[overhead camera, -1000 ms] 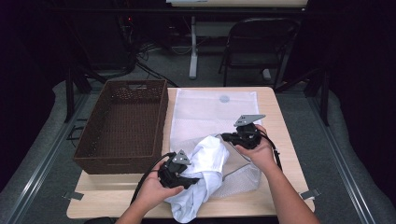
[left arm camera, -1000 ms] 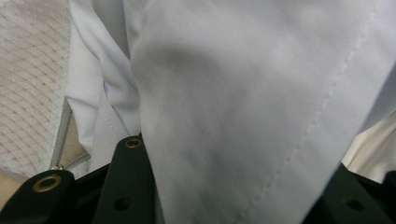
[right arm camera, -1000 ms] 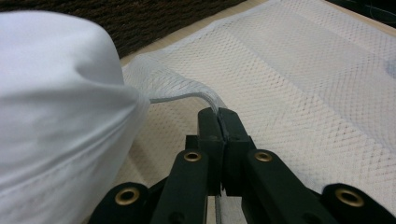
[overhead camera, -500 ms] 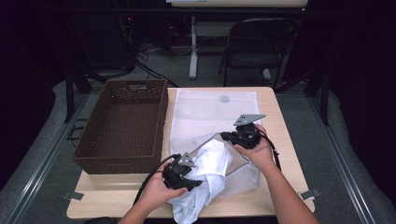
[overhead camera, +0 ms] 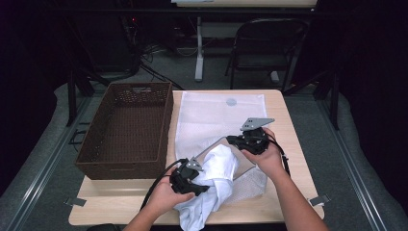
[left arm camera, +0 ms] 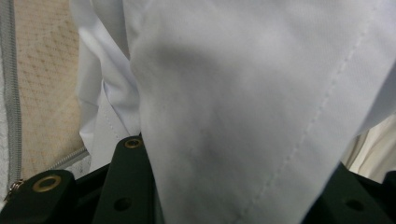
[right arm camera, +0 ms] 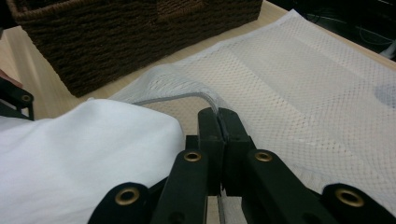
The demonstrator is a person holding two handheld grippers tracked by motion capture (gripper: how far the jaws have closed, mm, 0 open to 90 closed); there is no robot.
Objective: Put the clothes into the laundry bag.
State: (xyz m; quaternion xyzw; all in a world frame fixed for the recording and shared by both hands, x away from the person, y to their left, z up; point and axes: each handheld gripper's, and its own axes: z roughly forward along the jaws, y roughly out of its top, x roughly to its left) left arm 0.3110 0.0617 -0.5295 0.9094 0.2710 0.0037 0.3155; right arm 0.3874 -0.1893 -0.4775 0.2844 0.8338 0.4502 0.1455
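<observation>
A white mesh laundry bag (overhead camera: 211, 115) lies flat on the wooden table (overhead camera: 298, 144). My right gripper (overhead camera: 235, 140) is shut on the bag's zippered edge (right arm camera: 187, 97) and holds the mouth lifted. A crumpled white garment (overhead camera: 219, 168) lies at that mouth and trails off toward the table's front edge. My left gripper (overhead camera: 202, 185) is shut on the garment (left arm camera: 243, 116), whose cloth fills the space between its jaws. In the left gripper view, the mesh and its zipper (left arm camera: 9, 93) run along the left. The right gripper (right arm camera: 218, 116) has its jaws pressed together on the hem, with the garment (right arm camera: 84, 149) just to its left.
A dark brown woven basket (overhead camera: 125, 130) with nothing in it stands on the left part of the table, close beside the bag. Its wall (right arm camera: 116, 32) rises beyond the lifted bag mouth. A folding chair (overhead camera: 269, 48) and cables are on the floor behind the table.
The left gripper has edged slightly right with the garment, toward the lifted bag mouth. The right gripper has stayed in place on the bag's edge.
</observation>
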